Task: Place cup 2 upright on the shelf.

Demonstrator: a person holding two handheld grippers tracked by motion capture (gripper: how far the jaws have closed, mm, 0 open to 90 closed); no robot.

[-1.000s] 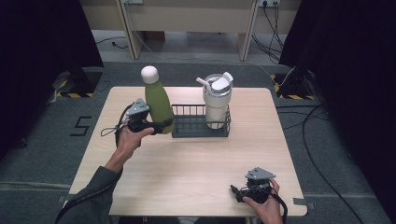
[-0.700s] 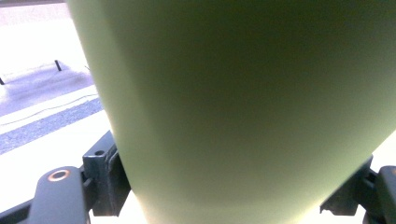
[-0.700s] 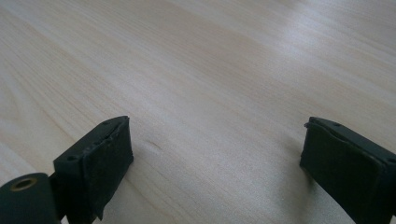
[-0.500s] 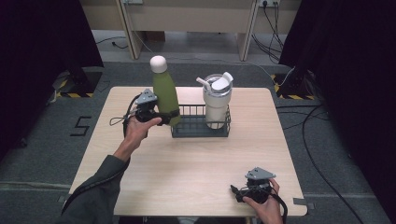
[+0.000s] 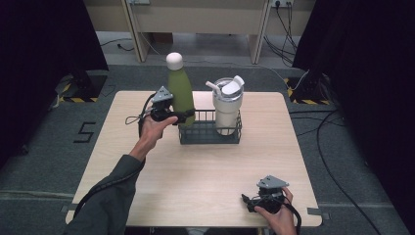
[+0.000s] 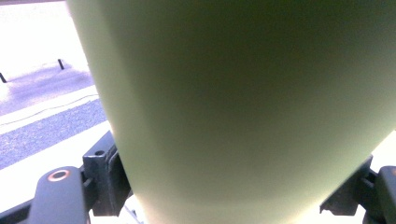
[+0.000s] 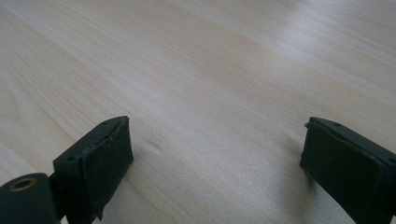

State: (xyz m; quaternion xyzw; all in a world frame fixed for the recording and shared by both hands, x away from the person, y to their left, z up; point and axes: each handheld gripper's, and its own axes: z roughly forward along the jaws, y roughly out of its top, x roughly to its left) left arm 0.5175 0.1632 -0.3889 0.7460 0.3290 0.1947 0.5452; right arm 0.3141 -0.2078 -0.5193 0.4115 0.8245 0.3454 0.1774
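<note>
Green bottle (image 5: 180, 94) is sitting in your left gripper (image 5: 185, 116), with the jaws clamped across the lower part of its body, at the left end of the dark wire basket (image 5: 209, 138). It is standing close to upright; I cannot tell from the high view whether its base is hanging just above the basket rim or already dipping inside. In the left gripper view the smooth green wall (image 6: 243, 112) is pressing right up to the camera, with a black jaw showing at each side of it.

You are probably dealing with a rigid metal flask: stiff, not fragile, but with a slick rounded skin and a fair bit of weight if it is full. Gripped this low, the tall neck and white cap (image 5: 174, 60) are making it top-heavy, so it could tip or twist between the pads. A hold nearer the middle of the body, on the straight part of the wall, would likely be steadier.

A white tumbler (image 5: 228, 105) with a lid and straw is occupying the right end of the basket, close beside the bottle, so you are working with little spare room.

Your right gripper (image 5: 254, 202) is resting at the near right of the wooden table (image 5: 205, 171), jaws spread wide and holding nothing.
</note>
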